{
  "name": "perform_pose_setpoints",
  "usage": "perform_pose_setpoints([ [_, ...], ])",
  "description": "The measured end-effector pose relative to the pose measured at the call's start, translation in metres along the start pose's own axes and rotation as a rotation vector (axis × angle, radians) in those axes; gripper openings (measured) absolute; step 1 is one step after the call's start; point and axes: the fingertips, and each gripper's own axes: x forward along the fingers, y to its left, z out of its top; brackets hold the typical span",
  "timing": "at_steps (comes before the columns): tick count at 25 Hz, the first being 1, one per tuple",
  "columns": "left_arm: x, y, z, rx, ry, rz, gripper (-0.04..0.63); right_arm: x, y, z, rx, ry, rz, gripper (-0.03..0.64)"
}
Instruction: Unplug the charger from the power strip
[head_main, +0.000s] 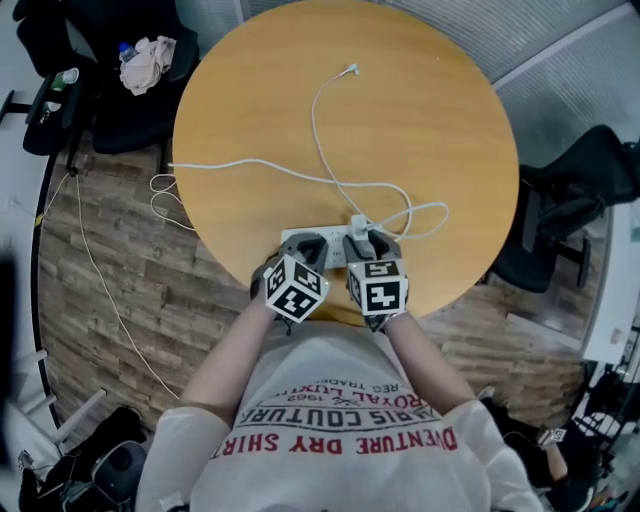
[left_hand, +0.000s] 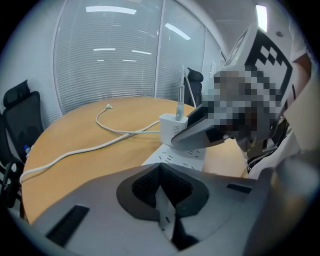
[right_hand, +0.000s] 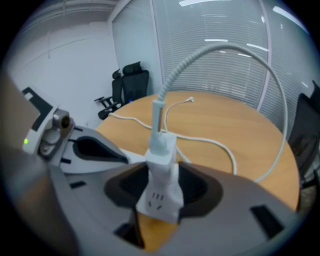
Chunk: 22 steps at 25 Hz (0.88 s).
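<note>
Charger stands plugged into the power strip's right end, long axis upright off the strip. Cable leaves its top & arches away over the table. Right gripper is nearer: jaws wide, straddling charger + strip end, pads apparently not pressing yet. Left gripper, jaws together, is over the strip's left part, prob. to pin it. Pull dir, I judge: straight up.

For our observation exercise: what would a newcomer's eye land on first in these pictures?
The white charger standing in the power strip at the near edge of the round table, between the open jaws of the right claw. Then its white cable looping across the tabletop, with the left claw at the strip's other end.
</note>
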Motion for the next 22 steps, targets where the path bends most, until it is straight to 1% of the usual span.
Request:
perform_pose_setpoints([
  [3,-0.001,0.000,-0.001,-0.044,0.008,-0.049,0.034,0.011,0.000,-0.003,0.027,0.030,-0.021,0.192],
  [6,-0.002,0.000,0.000,-0.087,0.008,-0.096,0.034,0.015,-0.001,-0.002,0.032,0.028,-0.042,0.187],
  [8,-0.002,0.003,0.001,-0.128,-0.003,-0.114,0.034,0.015,0.000,-0.001,0.025,0.013,-0.045,0.184],
  [10,-0.003,0.007,0.002,-0.163,-0.009,-0.114,0.034,0.015,0.001,-0.001,0.020,0.007,-0.042,0.175],
  [11,-0.003,0.008,0.002,-0.166,-0.010,-0.106,0.034,0.015,0.001,-0.001,0.021,0.010,-0.041,0.175],
  [15,-0.001,0.005,0.000,-0.115,0.014,-0.071,0.032,0.013,0.001,-0.001,0.021,0.020,-0.054,0.167],
  [17,-0.001,0.004,-0.001,-0.103,0.011,-0.062,0.034,0.011,0.002,-0.002,0.016,0.022,-0.066,0.166],
  [22,-0.001,0.002,0.000,-0.083,0.010,-0.074,0.034,0.006,0.001,-0.004,0.043,0.031,-0.070,0.166],
])
